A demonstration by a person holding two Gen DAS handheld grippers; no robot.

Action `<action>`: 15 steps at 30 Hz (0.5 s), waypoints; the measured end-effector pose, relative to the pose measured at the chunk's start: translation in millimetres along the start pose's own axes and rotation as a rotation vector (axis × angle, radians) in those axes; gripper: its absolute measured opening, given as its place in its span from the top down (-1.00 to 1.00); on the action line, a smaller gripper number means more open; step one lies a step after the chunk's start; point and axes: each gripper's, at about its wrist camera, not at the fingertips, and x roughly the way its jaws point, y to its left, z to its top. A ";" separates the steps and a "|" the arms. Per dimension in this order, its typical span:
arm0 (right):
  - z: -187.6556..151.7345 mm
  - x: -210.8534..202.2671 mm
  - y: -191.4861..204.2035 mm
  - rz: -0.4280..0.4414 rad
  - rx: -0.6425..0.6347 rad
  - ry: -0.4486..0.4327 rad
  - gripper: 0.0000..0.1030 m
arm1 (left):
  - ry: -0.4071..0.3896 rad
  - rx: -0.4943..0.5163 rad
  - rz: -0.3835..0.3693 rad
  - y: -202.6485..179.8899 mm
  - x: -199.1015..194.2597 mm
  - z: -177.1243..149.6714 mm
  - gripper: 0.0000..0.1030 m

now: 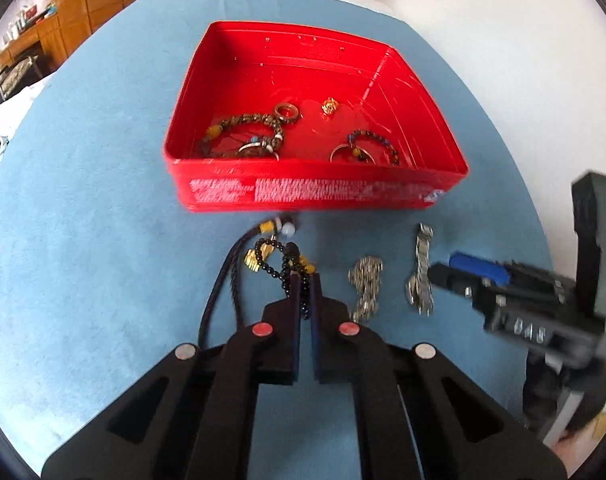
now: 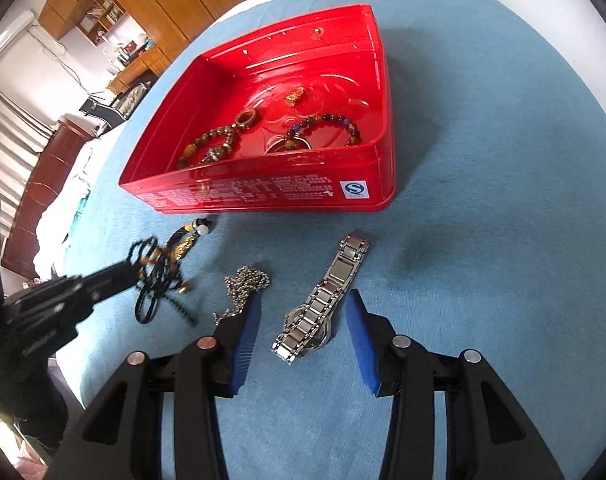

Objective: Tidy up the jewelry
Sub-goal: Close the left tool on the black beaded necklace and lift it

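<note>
A red tin (image 1: 303,194) (image 2: 263,196) sits on the blue cloth and holds two bead bracelets (image 1: 243,132) (image 1: 373,140), a ring (image 1: 285,112) and a gold charm (image 1: 329,106). My left gripper (image 1: 305,280) is shut on a black bead necklace (image 1: 281,258) (image 2: 155,280) in front of the tin. My right gripper (image 2: 303,300) is open, its fingers on either side of a silver watch (image 2: 323,300) (image 1: 421,276) lying on the cloth. A silver chain (image 2: 243,284) (image 1: 367,284) lies beside the left finger.
A dark braided cord with a gold pendant (image 1: 231,276) (image 2: 187,240) lies left of the necklace. The blue cloth (image 1: 83,240) covers a round table. Wooden furniture (image 2: 35,208) stands beyond its left edge.
</note>
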 end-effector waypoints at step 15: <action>-4.5 -2.4 11.6 -0.018 -0.007 -0.001 0.14 | 0.125 0.029 0.026 14.6 40.4 -11.3 0.50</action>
